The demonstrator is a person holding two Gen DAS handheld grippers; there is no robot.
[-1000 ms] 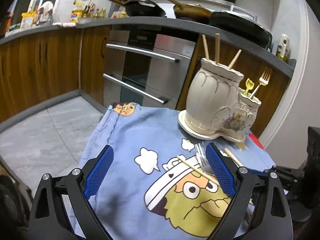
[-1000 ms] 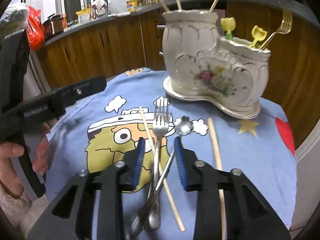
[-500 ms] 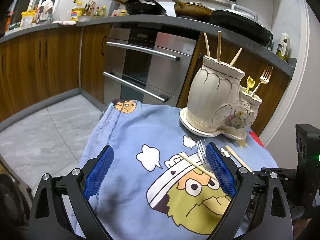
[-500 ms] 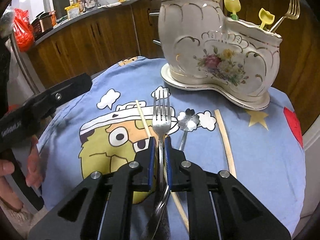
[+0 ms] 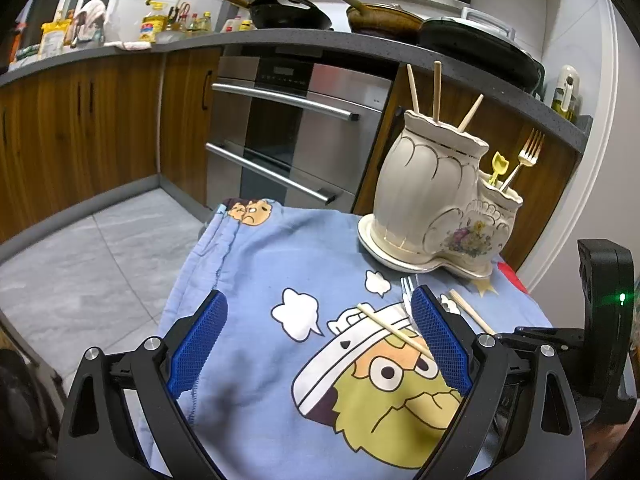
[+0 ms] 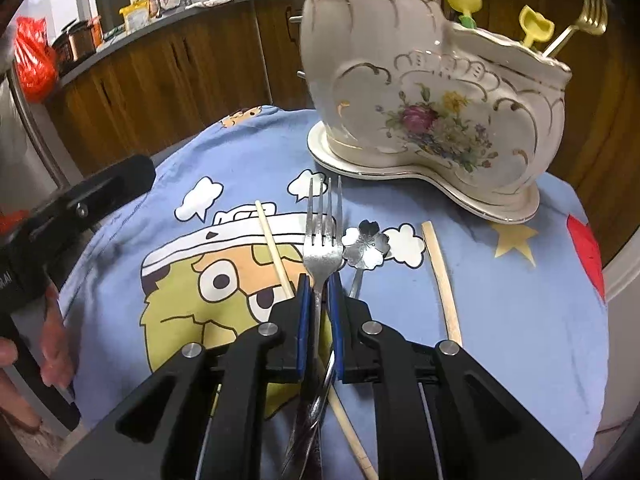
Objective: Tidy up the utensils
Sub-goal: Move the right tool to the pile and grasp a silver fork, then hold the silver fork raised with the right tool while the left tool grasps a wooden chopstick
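Honestly, the fork (image 6: 322,236) is pinched by the right claw (image 6: 319,280); the crossed chopstick (image 6: 275,251) underneath could get dragged along.

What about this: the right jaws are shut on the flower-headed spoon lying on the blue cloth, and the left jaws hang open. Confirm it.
Not quite. The right wrist view shows the right gripper shut on the silver fork, not the flower-headed spoon, which lies free beside it on the blue cloth. The left gripper is open, as you said.
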